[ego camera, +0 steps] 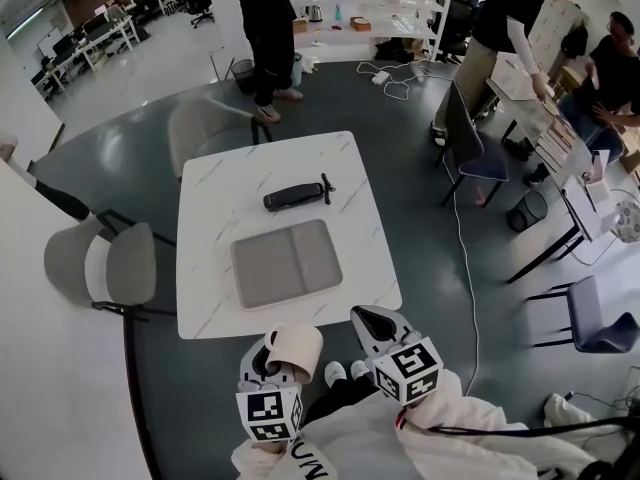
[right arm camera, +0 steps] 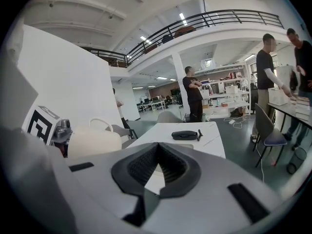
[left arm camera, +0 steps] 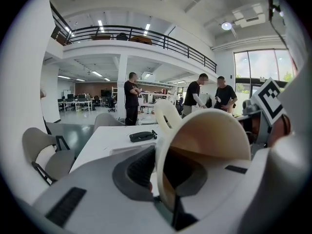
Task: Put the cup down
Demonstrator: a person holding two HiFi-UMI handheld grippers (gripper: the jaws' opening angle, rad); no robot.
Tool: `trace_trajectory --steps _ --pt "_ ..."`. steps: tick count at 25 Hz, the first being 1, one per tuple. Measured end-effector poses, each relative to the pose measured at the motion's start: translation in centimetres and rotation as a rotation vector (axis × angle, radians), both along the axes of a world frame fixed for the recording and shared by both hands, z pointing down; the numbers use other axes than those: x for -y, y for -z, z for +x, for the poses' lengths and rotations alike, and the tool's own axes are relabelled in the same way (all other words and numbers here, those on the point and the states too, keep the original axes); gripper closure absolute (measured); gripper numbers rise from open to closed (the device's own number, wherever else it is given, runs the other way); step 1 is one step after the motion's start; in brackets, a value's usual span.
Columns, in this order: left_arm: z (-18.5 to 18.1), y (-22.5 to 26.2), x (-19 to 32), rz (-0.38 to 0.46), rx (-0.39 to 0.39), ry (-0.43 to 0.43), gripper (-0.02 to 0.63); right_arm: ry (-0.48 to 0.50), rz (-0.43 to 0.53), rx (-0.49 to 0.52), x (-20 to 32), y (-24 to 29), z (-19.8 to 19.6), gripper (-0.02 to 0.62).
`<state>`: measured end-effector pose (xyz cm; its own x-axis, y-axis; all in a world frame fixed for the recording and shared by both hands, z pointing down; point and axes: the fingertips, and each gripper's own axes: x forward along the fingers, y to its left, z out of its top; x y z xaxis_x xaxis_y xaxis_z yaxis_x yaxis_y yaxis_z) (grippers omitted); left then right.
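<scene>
Overhead, head view: shows the left gripper [ego camera: 272,360] clamped on a cream cup [ego camera: 298,351], held in the air just short of the near edge of the white table [ego camera: 215,198]. Shows the right gripper [ego camera: 375,326] beside the cup, likewise short of that near edge. Places a grey tray [ego camera: 285,263] on the near half of the table, a black case [ego camera: 295,196] past it toward the table's middle, and a grey chair [ego camera: 105,263] at the table's left side.

Next, left gripper view: looks along the left gripper [left arm camera: 163,179], jaws pinching the cup [left arm camera: 209,140] by its wall, one pad outside and the other inside the mouth. Shows the cup tilted, handle upward, above and before the table [left arm camera: 97,143], with the black case [left arm camera: 142,136] lying farther along the tabletop.

Lastly, right gripper view: looks along the right gripper [right arm camera: 156,172], jaws together with nothing between them. Sets the cup [right arm camera: 95,140] to the left, off the table [right arm camera: 209,135]; the black case [right arm camera: 185,135] on the tabletop.
</scene>
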<state>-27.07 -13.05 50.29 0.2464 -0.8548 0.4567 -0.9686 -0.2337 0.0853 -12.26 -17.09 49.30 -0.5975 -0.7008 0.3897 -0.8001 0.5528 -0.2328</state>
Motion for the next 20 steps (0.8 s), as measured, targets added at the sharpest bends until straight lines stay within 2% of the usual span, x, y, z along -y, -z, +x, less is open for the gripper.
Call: trace_trajectory --steps 20 --pt "1.1 -0.6 5.4 -0.051 0.048 0.047 0.558 0.054 -0.009 0.025 6.1 -0.5 0.9 0.591"
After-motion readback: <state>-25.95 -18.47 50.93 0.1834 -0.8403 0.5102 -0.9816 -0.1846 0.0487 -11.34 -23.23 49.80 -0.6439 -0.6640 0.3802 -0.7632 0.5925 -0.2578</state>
